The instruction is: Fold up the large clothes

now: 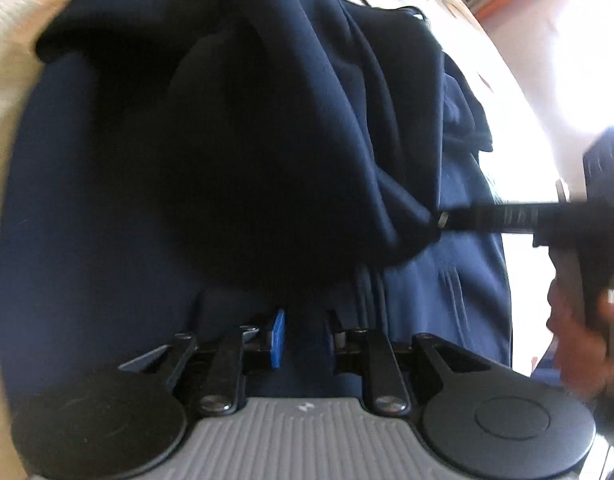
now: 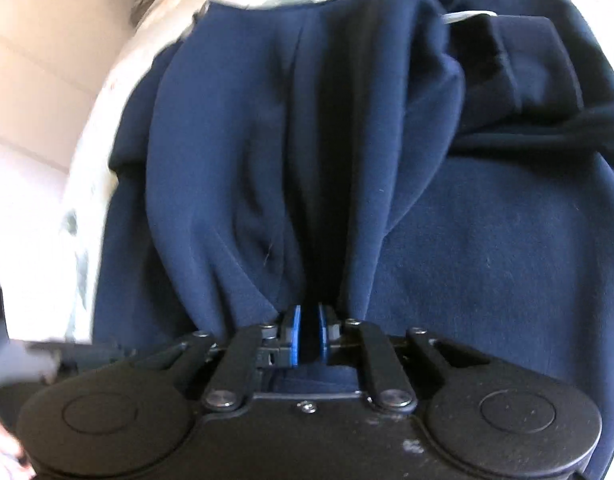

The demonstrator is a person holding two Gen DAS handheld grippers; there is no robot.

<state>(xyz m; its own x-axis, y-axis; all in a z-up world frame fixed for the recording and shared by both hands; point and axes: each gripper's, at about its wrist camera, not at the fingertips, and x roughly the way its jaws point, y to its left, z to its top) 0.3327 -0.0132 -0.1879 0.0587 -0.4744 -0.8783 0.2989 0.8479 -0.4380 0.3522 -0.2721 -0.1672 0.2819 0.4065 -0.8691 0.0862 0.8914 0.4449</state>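
My left gripper [image 1: 305,334] pinched shut on a fold of the navy garment [image 1: 155,184], cloth heaped just ahead of it, my right gripper [image 2: 309,334] clamped on another bunched fold, pleats rising straight ahead, pale surface [image 2: 107,128] beneath

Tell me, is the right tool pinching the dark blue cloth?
Yes, the right tool has its blue pads closed on a bunched fold of the navy garment, which fans out from between them.
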